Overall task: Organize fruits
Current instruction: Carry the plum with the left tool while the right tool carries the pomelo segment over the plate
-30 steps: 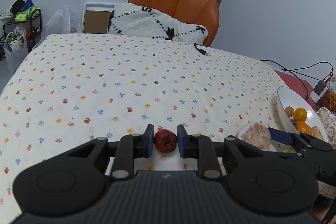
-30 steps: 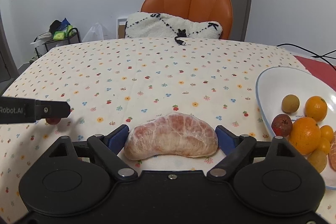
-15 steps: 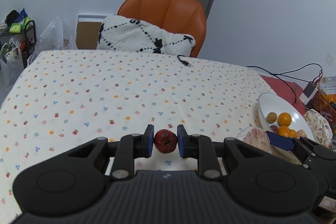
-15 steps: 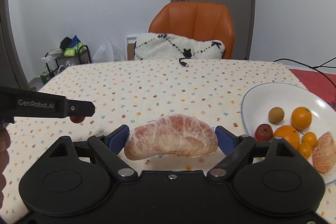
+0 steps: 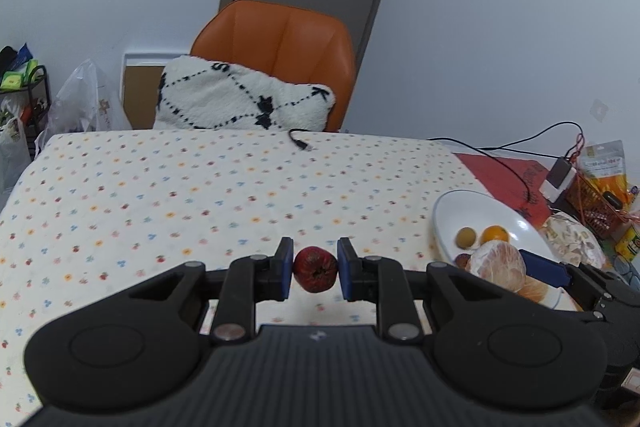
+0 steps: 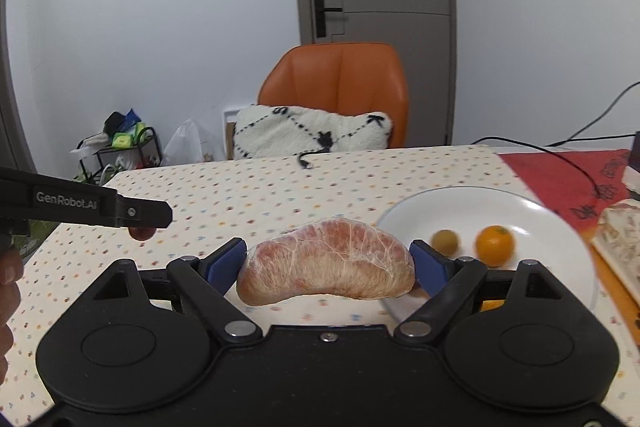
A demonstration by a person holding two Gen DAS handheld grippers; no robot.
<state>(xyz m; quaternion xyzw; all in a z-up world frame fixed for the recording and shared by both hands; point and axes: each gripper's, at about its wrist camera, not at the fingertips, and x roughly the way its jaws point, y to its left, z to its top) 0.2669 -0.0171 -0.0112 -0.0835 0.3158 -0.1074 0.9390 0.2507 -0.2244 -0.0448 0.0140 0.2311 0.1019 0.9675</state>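
Note:
My left gripper (image 5: pixel 315 269) is shut on a small dark red fruit (image 5: pixel 315 269), held in the air above the dotted tablecloth (image 5: pixel 200 195). My right gripper (image 6: pixel 328 269) is shut on a large peeled pomelo segment (image 6: pixel 326 269), lifted above the table next to the left edge of the white plate (image 6: pixel 532 215). The plate holds a small brown fruit (image 6: pixel 445 242) and an orange (image 6: pixel 495 245). In the left wrist view the pomelo segment (image 5: pixel 496 267) hangs over the plate (image 5: pixel 476 215). The left gripper's finger (image 6: pixel 100 209) shows at the left of the right wrist view.
An orange chair (image 5: pixel 280 51) with a white patterned cushion (image 5: pixel 240 103) stands behind the table. A black cable end (image 5: pixel 298 141) lies on the far table edge. A red mat (image 5: pixel 508 175), wires, a charger and snack packets crowd the right side. A person's hand (image 6: pixel 8 287) is at far left.
Both grippers have risen from the table with their fruits. The right gripper has carried the pomelo segment right, up to the plate. The left gripper lifted the red fruit clear of the cloth.

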